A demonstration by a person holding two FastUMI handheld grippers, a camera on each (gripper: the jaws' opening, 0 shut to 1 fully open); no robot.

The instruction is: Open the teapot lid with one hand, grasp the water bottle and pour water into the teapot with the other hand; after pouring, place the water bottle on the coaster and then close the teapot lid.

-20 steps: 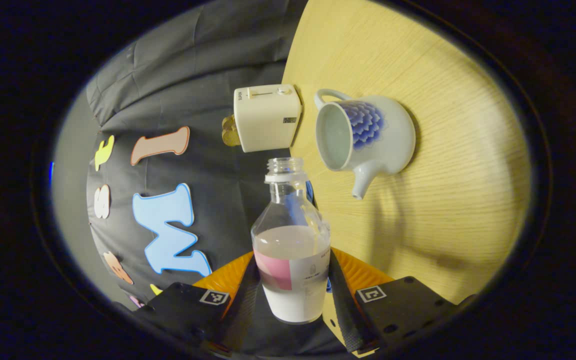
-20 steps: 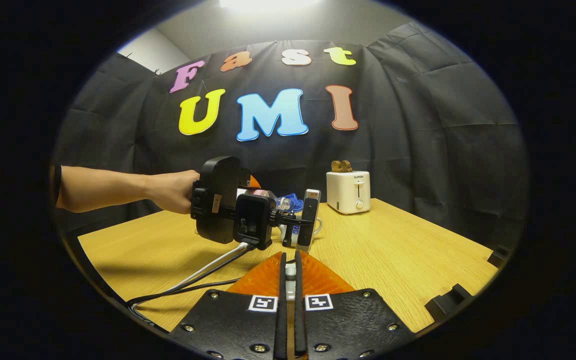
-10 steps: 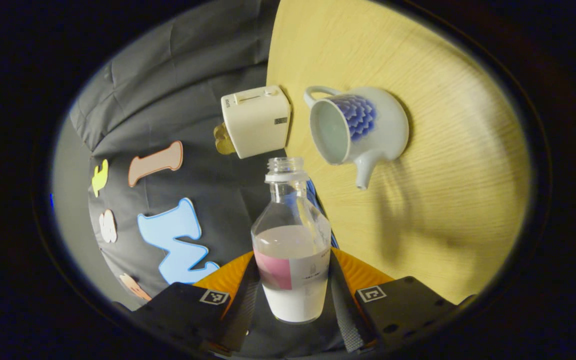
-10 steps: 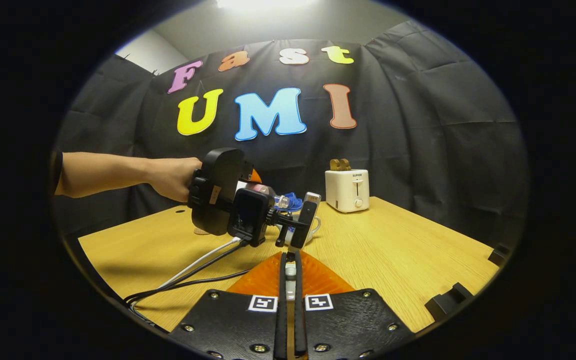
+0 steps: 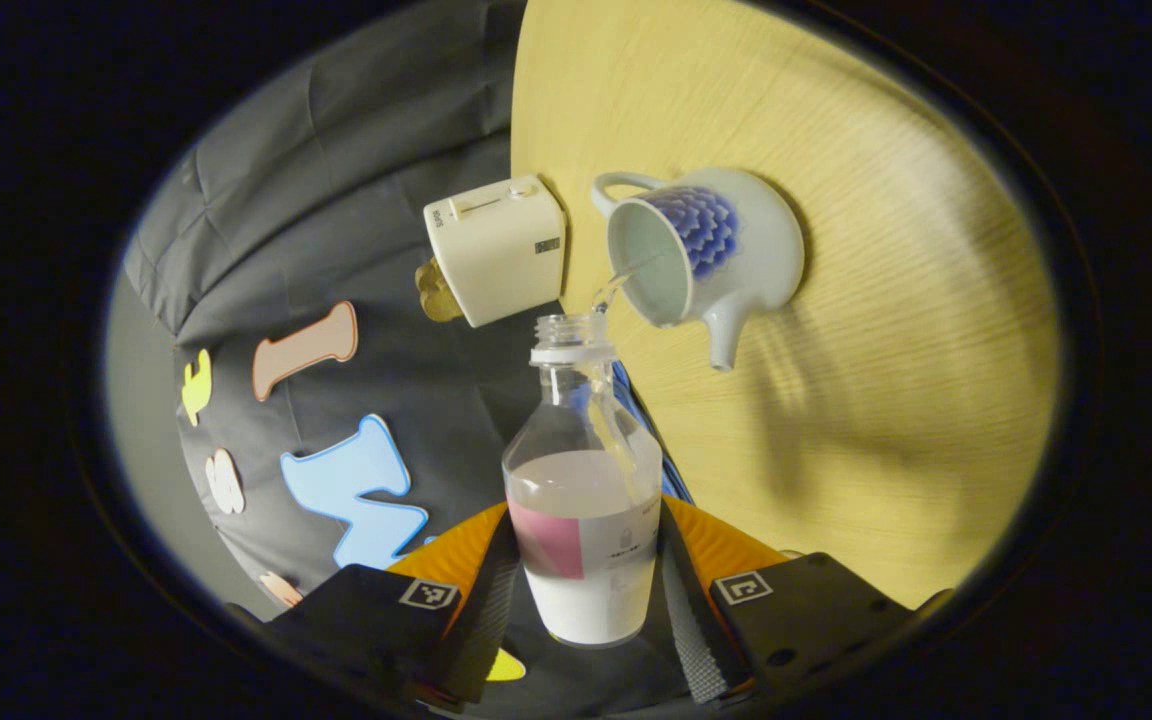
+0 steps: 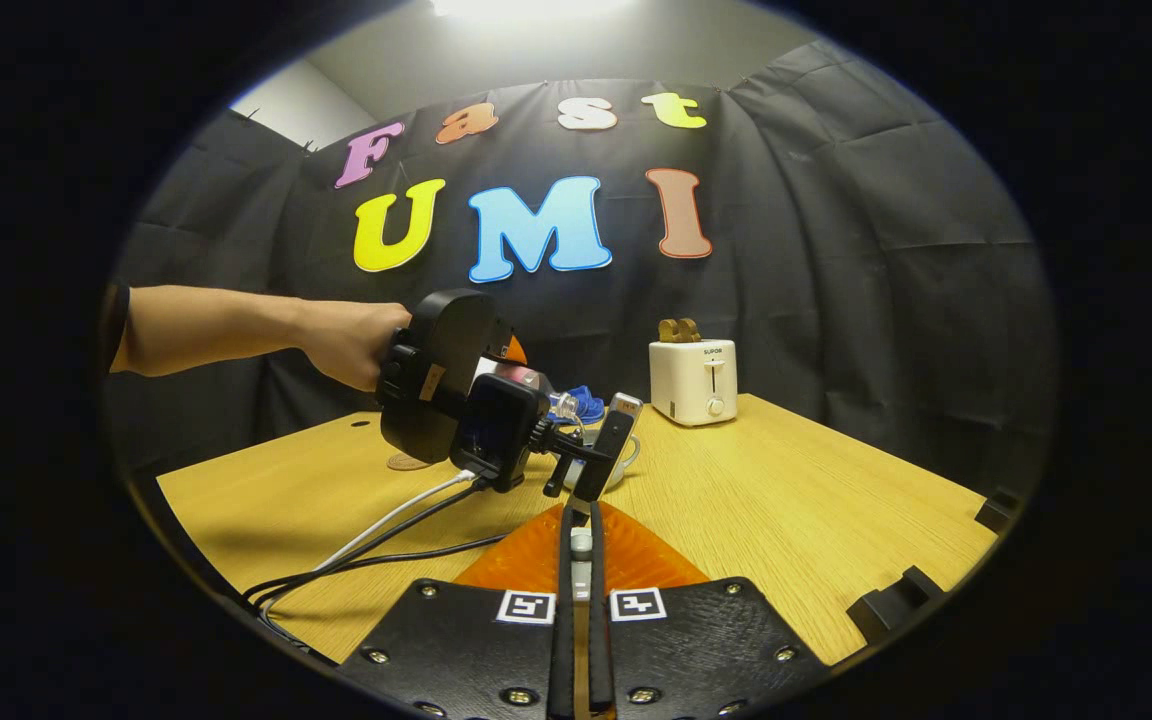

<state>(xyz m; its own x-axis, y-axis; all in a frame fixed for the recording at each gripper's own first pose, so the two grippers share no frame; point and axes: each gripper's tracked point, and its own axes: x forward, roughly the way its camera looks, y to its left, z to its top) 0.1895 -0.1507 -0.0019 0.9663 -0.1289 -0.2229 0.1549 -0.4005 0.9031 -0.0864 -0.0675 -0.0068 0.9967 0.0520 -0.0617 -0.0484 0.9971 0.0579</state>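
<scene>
On the wooden table (image 6: 796,500), item by item:

Teapot (image 5: 711,245): standing lidless near the toaster (image 5: 496,248), mouth open. You are seeing it tipped sideways in the left gripper view because that gripper is rolled over for the pour.

Water bottle (image 5: 584,500): uncapped, about half full, tilted toward the teapot. A thin stream is leaving its neck and crossing into the teapot's mouth.

Left gripper (image 5: 584,590): you are pinching the bottle's body between both fingers, one on each side of the labelled lower part. In the right gripper view the same left gripper (image 6: 496,425) is hanging over the table in your hand (image 6: 351,345).

Right gripper (image 6: 581,600): fingers are pressed nearly together with a small pale piece between them, which is probably the lid's knob, though I cannot tell for sure. It is waiting well back from the teapot.

Coaster (image 6: 406,462): a flat round disc is lying on the table behind the left gripper, bare.

Progress, as judged from the above: lid off, bottle grasped, and pouring is just beginning. Remaining: finish the pour, right the bottle, set it on the coaster, then close the teapot lid.
</scene>
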